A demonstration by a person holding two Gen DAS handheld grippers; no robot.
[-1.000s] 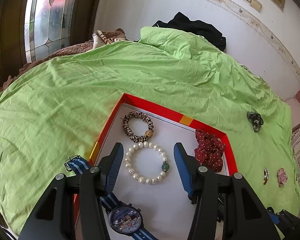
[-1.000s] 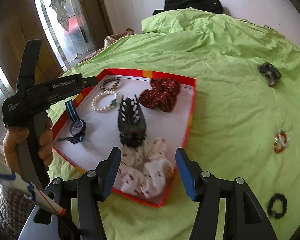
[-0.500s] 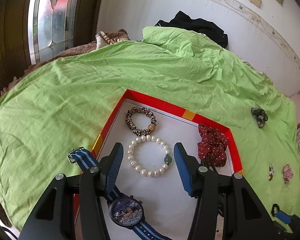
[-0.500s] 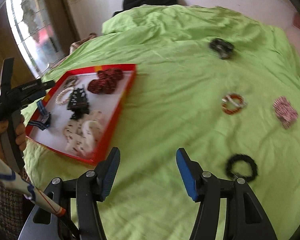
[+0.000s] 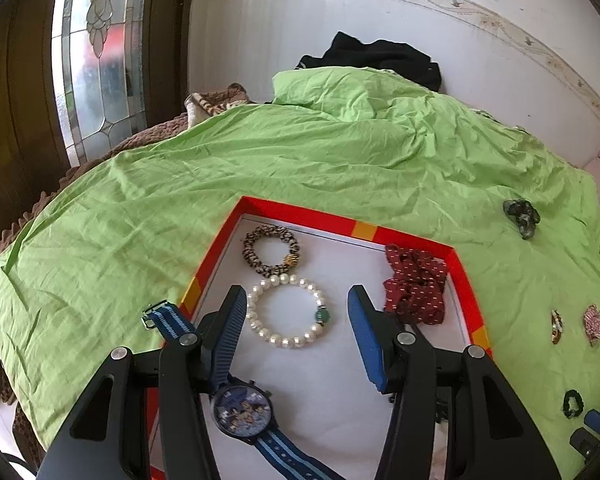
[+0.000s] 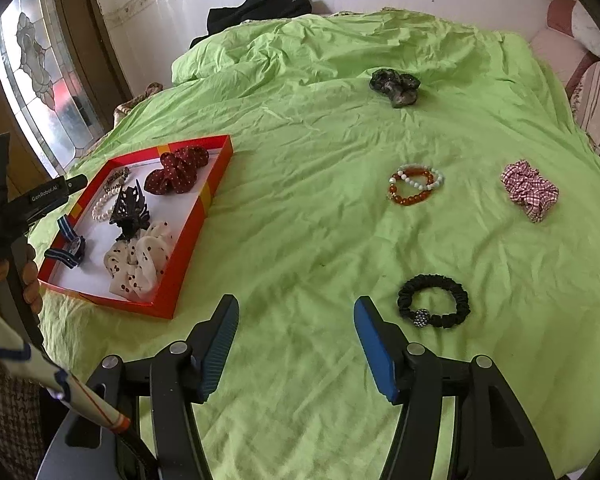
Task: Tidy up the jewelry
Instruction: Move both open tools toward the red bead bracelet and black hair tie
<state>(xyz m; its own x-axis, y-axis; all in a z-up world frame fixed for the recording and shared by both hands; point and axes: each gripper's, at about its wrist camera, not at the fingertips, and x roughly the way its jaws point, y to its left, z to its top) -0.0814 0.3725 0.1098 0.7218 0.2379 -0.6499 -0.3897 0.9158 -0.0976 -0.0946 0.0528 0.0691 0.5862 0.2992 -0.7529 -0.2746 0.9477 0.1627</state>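
Note:
A red-rimmed white tray (image 5: 300,216) (image 6: 188,240) lies on the green bedsheet. It holds a pearl bracelet (image 5: 288,310), a leopard-print hair tie (image 5: 272,250), a red dotted scrunchie (image 5: 416,288) (image 6: 176,172), a blue watch (image 5: 242,408), a black claw clip (image 6: 130,210) and a white scrunchie (image 6: 138,262). My left gripper (image 5: 296,328) is open and empty above the pearl bracelet. My right gripper (image 6: 296,344) is open and empty over bare sheet. A black scrunchie with a bead (image 6: 434,300) lies just right of it.
On the sheet lie an orange and white bead bracelet pair (image 6: 414,184), a pink checked scrunchie (image 6: 530,190) and a dark green scrunchie (image 6: 396,86) (image 5: 522,216). Black clothing (image 6: 256,10) lies at the far wall. A stained-glass window (image 5: 96,52) is at left.
My right gripper has swung right, from over the tray to over open sheet near the black scrunchie. The left gripper has stayed open above the pearl bracelet.

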